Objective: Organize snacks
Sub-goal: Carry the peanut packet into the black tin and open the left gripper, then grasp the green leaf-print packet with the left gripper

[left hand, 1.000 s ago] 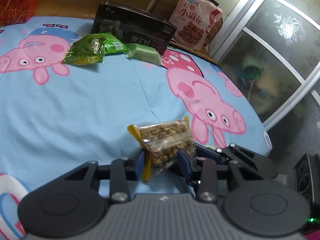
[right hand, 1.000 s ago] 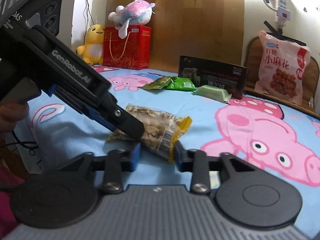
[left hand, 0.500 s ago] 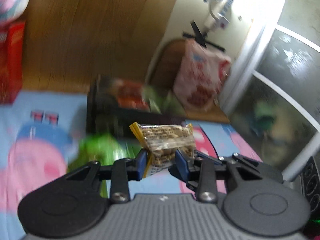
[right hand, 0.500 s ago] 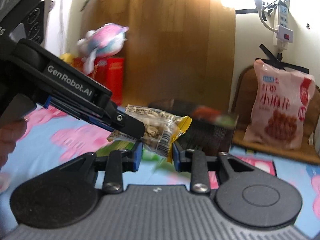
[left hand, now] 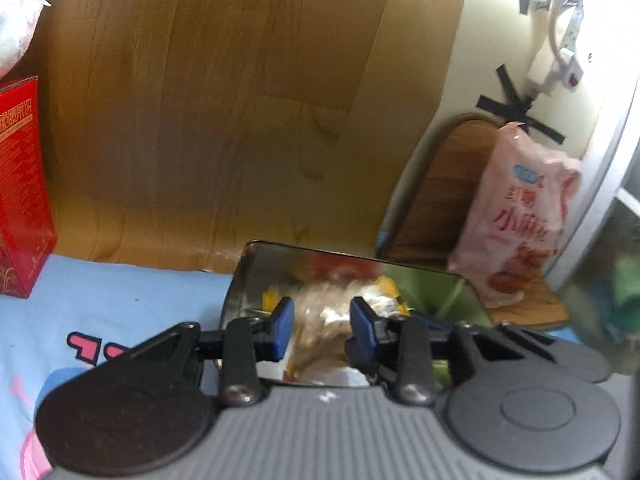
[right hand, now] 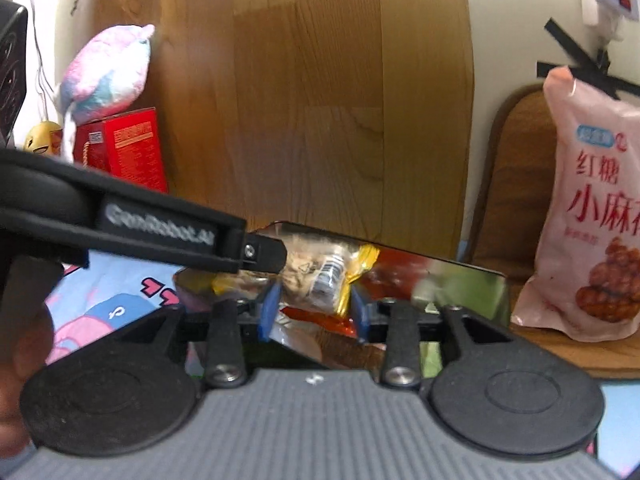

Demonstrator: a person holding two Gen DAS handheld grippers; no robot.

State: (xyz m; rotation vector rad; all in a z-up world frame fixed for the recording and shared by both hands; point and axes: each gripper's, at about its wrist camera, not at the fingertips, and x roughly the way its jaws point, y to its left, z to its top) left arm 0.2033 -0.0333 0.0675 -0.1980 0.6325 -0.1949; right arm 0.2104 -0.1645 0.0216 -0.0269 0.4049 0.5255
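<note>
A plush toy (right hand: 107,70) sits atop a red box (right hand: 127,148).

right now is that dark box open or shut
Open. The dark box has no lid over its top, and other wrappers show inside below the clear snack packet, seen from both wrist cameras.

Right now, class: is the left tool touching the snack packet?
Touching. The right wrist view shows the left tool clamped on the snack packet.
</note>
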